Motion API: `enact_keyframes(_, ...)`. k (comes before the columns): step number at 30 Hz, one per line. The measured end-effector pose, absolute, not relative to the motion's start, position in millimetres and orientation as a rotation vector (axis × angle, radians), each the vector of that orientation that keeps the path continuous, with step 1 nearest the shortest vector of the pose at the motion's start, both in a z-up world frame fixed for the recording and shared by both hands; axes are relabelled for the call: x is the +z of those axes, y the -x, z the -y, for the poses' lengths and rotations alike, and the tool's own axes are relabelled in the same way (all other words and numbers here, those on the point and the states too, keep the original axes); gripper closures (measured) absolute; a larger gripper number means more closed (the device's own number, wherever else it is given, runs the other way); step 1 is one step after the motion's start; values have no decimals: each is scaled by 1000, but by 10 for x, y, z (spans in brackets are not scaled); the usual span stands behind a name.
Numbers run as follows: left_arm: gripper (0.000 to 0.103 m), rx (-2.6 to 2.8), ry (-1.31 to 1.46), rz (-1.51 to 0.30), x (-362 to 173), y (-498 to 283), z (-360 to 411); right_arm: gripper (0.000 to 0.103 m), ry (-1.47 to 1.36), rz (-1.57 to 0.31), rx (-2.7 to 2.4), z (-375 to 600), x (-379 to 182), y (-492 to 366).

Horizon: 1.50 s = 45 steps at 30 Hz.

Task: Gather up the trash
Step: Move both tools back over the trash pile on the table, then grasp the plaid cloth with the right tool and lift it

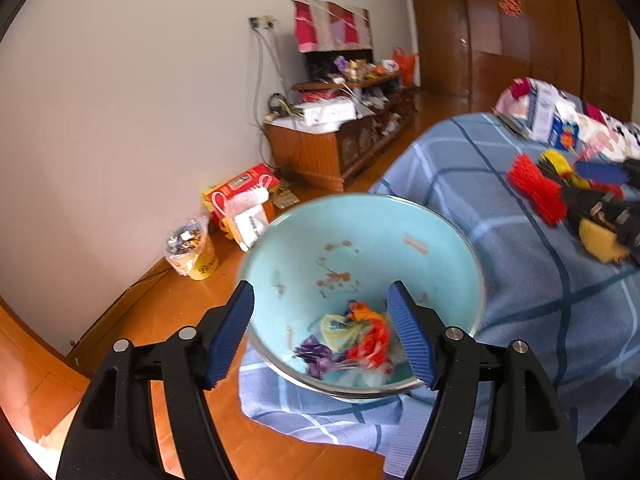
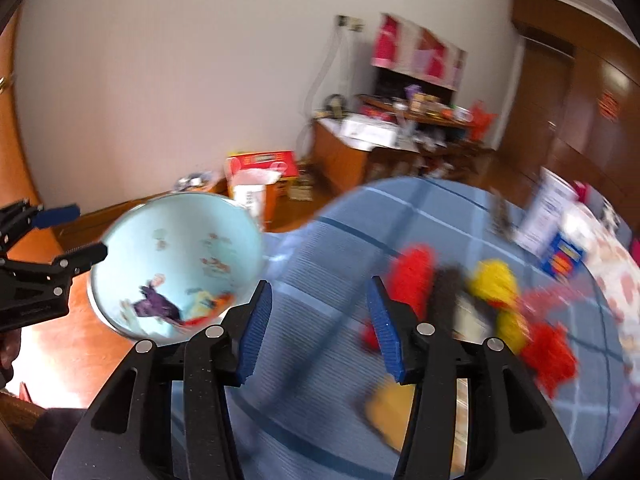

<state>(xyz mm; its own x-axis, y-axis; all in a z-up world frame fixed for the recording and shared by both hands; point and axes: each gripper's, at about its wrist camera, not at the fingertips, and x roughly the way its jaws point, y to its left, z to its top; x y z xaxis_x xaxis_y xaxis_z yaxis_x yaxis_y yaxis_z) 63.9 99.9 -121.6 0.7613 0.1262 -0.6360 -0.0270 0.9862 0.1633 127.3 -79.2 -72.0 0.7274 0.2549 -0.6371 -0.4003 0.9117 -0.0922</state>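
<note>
— As the left wrist shows it, where's the trash?
— Crumpled wrappers (image 1: 352,336) lie low in the pale blue bowl (image 1: 360,240) at the cloth's corner. My left gripper (image 1: 320,332) gapes wide, empty, straddling the near rim.

— And the right wrist?
— My right gripper (image 2: 320,320) stands half-spread over bare blue checked cloth (image 2: 312,264), holding nothing. Red and yellow scraps (image 2: 452,280) lie just beyond its right finger, probably next.

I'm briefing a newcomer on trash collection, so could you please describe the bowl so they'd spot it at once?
Find the blue checked cloth covering the table. At its edge nearest the wooden floor sits the pale blue bowl with crumpled purple, yellow and red wrappers inside. It is the only dish there; the red and yellow pieces beside it lie loose.
</note>
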Motion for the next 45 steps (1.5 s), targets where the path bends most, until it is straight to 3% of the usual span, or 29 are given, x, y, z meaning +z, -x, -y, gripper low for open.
enact_keyframes(10,35,-7,-194,-697,-1281,-808,-405,51,95,-726,39,2213,-830,-1032)
enact_keyframes(19,35,-95,-205,-673,-1275,-938,169,52,53,-823,55,2428,-1247,-987)
enact_keyframes(22,35,-116,-205,-674,-1286,-986,310,63,13,-846,102,2429,-1276,-1010)
enact_keyframes(24,35,-128,-207,-673,-1279,-1021,403,81,-7,-852,144,2431,-1266,-1009)
enact_keyframes(26,35,-134,-207,-670,-1270,-1045,449,84,-6,-843,160,2406,-1243,-977)
enact_keyframes(45,35,-194,-201,-653,-1123,-1412,969,86,8,-663,-13,2928,-834,-792)
